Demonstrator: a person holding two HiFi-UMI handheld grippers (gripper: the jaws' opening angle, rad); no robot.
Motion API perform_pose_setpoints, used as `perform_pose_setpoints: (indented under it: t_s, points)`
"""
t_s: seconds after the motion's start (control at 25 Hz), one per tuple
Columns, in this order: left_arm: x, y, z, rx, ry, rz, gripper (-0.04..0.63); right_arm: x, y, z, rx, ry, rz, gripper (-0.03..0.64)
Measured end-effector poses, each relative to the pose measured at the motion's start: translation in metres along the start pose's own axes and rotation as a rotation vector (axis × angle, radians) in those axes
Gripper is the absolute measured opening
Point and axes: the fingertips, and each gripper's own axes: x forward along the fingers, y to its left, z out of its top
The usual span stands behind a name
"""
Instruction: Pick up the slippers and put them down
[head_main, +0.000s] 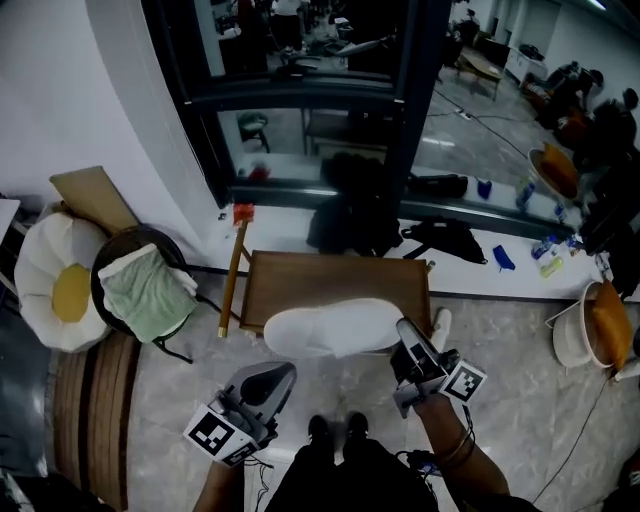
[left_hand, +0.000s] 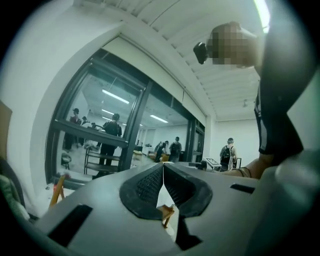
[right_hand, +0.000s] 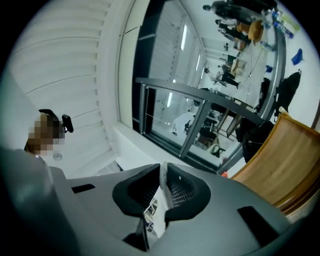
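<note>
A white slipper (head_main: 325, 328) hangs lengthwise just over the front edge of a low wooden table (head_main: 300, 275). My right gripper (head_main: 404, 338) is shut on its right end; in the right gripper view a thin white edge of the slipper (right_hand: 161, 187) is pinched between the dark pads (right_hand: 182, 192) of that gripper (right_hand: 163, 172). My left gripper (head_main: 281, 373) is lower and to the left, just under the slipper's left end and apart from it. Its jaws (left_hand: 163, 167) meet at the tips with nothing between them. A small white object (head_main: 441, 326) stands by the table's right side; it is too small to identify.
Left of the table stand a black round chair with a green cloth (head_main: 150, 292), a white flower cushion (head_main: 52, 285) and a wooden stick (head_main: 234, 280). Black bags (head_main: 350, 220) lie by the glass wall behind. A white basin (head_main: 575, 338) sits at the right.
</note>
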Motion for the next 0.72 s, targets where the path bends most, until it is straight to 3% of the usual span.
perform_pose_setpoints:
  t_s: [0.24,0.48,0.72]
  points:
    - [0.045,0.027,-0.063,-0.024,0.107,0.007,0.011,0.009,-0.066,0.009,-0.006,-0.088,-0.068,0.054]
    - [0.083,0.039,-0.122,-0.101,0.154,-0.033,0.011,0.001,-0.148,0.006,0.038,-0.196,-0.172,0.054]
    - [0.113,0.062,-0.174,-0.134,0.178,-0.015,0.011,-0.008,-0.213,-0.008,0.058,-0.230,-0.275,0.054]
